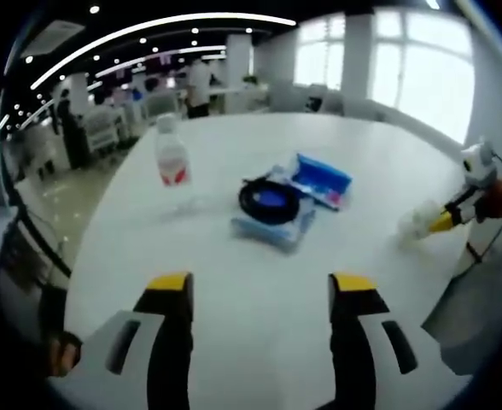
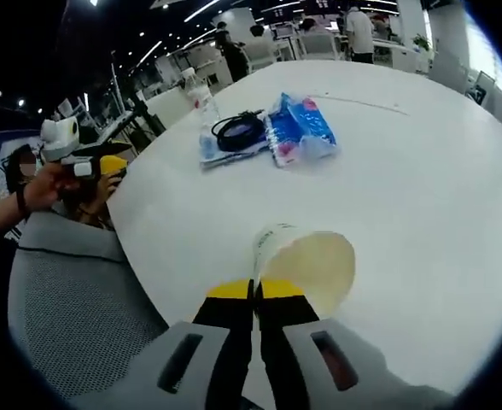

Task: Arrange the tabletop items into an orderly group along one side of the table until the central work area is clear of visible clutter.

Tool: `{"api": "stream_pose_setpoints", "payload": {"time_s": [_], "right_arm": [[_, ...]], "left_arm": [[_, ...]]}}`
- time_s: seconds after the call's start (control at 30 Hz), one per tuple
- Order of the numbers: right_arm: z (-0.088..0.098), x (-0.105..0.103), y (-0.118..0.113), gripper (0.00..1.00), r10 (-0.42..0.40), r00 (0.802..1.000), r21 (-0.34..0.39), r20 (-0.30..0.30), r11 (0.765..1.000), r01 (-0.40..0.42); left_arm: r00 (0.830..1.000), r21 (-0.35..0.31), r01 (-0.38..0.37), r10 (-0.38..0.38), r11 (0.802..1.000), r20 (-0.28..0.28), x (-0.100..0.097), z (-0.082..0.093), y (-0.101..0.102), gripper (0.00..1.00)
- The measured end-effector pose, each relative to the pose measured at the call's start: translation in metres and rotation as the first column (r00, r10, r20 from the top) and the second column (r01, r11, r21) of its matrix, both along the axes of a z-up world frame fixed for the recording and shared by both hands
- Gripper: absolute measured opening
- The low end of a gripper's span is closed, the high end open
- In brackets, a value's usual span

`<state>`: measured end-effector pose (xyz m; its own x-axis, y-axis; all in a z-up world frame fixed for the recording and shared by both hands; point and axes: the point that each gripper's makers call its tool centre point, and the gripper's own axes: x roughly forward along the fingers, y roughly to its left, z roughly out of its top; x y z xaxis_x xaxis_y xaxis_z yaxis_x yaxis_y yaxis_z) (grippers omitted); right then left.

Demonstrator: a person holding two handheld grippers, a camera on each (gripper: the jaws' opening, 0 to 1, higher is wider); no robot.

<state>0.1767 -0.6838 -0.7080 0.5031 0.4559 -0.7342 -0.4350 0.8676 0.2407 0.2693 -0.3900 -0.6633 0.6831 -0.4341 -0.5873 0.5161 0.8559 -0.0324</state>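
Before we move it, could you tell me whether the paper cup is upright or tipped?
Tipped. In the right gripper view the paper cup lies sideways, its open mouth facing outward, its rim pinched by the right gripper.

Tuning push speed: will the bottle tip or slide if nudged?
The bottle stands upright, tall and narrow, so a high nudge would likely tip it. It looks nearly empty, so probably light. Once down, its round body would likely roll on the smooth table.

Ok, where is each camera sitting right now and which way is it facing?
Left gripper view: rides the open left tool, facing across the white table at a water bottle, black cable coil and blue packets; the right tool enters from the right.
Right gripper view: rides the right tool, shut on a paper cup; a hand shows.
Shared: table, bottle, coil, packets.
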Motion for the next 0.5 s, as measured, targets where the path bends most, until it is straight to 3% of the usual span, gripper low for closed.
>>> {"api": "stream_pose_setpoints", "payload": {"time_s": [0.27,0.5], "right_arm": [[0.026,0.035,0.027,0.01,0.055,0.996,-0.032,0.063,0.998,-0.054],[0.049,0.075,0.070,0.01,0.133,0.984,-0.033,0.121,0.991,-0.130]], "left_arm": [[1.000,-0.017,0.002,-0.001,1.000,0.005,-0.001,0.003,-0.002,0.61],[1.000,-0.029,0.007,-0.006,1.000,0.012,-0.001,0.005,-0.004,0.61]]}}
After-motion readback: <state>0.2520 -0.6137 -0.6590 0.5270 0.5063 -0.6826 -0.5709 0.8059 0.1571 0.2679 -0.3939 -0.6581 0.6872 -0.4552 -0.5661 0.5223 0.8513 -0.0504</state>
